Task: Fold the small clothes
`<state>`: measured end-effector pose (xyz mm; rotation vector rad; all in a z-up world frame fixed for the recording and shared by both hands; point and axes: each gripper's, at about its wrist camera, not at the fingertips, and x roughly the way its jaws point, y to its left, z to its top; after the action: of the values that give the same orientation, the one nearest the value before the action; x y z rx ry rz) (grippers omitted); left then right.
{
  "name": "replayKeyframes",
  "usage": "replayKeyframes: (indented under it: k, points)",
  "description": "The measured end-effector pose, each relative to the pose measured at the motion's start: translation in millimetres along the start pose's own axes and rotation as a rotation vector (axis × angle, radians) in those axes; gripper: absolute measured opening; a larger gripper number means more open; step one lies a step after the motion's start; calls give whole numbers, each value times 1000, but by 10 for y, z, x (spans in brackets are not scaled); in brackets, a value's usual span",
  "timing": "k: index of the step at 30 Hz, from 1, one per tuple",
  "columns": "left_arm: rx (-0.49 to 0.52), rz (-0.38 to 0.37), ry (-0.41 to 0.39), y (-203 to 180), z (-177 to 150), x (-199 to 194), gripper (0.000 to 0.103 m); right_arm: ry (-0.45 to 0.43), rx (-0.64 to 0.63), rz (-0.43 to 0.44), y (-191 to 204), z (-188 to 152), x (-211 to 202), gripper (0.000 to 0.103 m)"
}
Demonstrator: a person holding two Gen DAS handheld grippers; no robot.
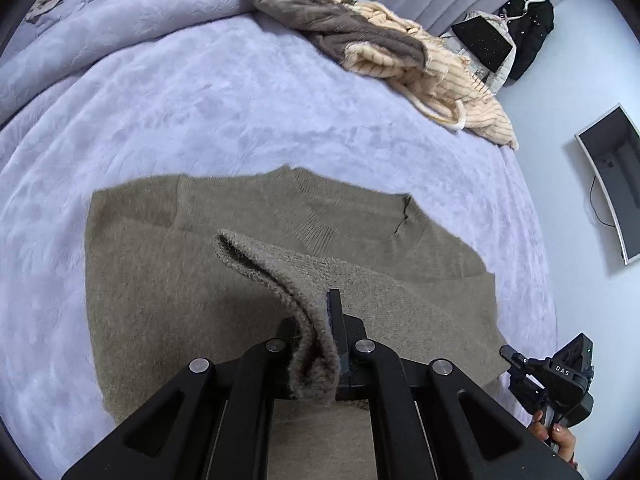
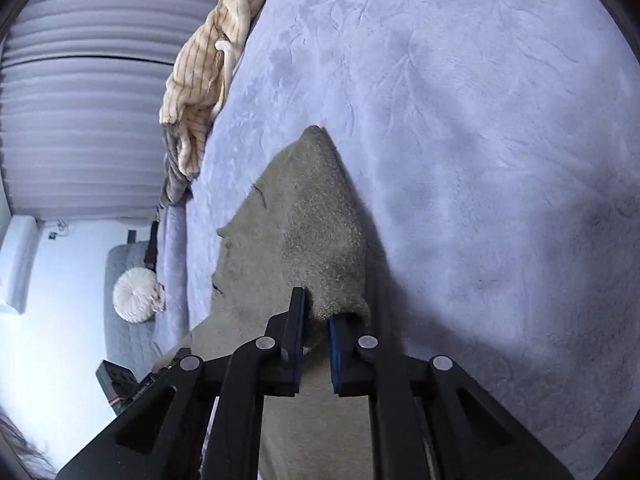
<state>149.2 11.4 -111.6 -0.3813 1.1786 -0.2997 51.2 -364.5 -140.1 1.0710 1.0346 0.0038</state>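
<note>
An olive-brown knit sweater (image 1: 168,280) lies flat on the lilac bed, neck towards the far side. My left gripper (image 1: 320,320) is shut on a lifted fold of its hem, which stands up between the jaws above the sweater body. In the right wrist view my right gripper (image 2: 318,316) is shut on another part of the same sweater (image 2: 320,220), which is raised into a peak in front of the fingers. The right gripper also shows in the left wrist view (image 1: 560,376) at the lower right, with a hand on it.
A lilac plush blanket (image 1: 200,100) covers the bed. A pile of grey and cream striped clothes (image 1: 380,44) lies at the far right bed edge. A monitor (image 1: 612,176) and dark hanging clothes (image 1: 528,28) stand against the wall. A round white cushion (image 2: 134,296) lies on the floor mat.
</note>
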Motion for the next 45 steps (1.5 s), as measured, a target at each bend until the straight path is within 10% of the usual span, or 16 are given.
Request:
replayKeyframes:
  k: [4, 19, 21, 23, 26, 31, 35, 36, 37, 41, 45]
  points:
    - [-26, 64, 92, 277, -247, 331, 6, 41, -55, -81, -164, -42, 147, 7]
    - [40, 135, 59, 434, -220, 107, 7, 86, -159, -177, -62, -196, -155, 14]
    - [59, 168, 78, 417, -270, 118, 16, 86, -143, -183, -107, -207, -157, 14]
    - [48, 270, 85, 465, -324, 84, 56, 77, -133, -190, -115, -208, -178, 14]
    - [43, 311, 42, 578, -354, -54, 60, 55, -184, -197, 7, -158, -223, 14]
    - [6, 292, 52, 686, -335, -81, 60, 106, -253, -191, 159, 103, -15, 53]
    - [39, 288, 66, 549, -378, 21, 60, 144, -268, -175, 206, 285, 229, 53]
    - [48, 294, 70, 517, -391, 51, 60, 170, -278, -178, 234, 312, 308, 45]
    - [53, 301, 72, 486, -397, 70, 60, 199, -316, -230, 297, 319, 404, 7]
    - [74, 287, 48, 346, -405, 32, 60, 141, -554, -344, 633, 196, 298, 8]
    - [87, 352, 83, 383, -427, 170, 60, 161, -426, -365, 184, 331, 309, 8]
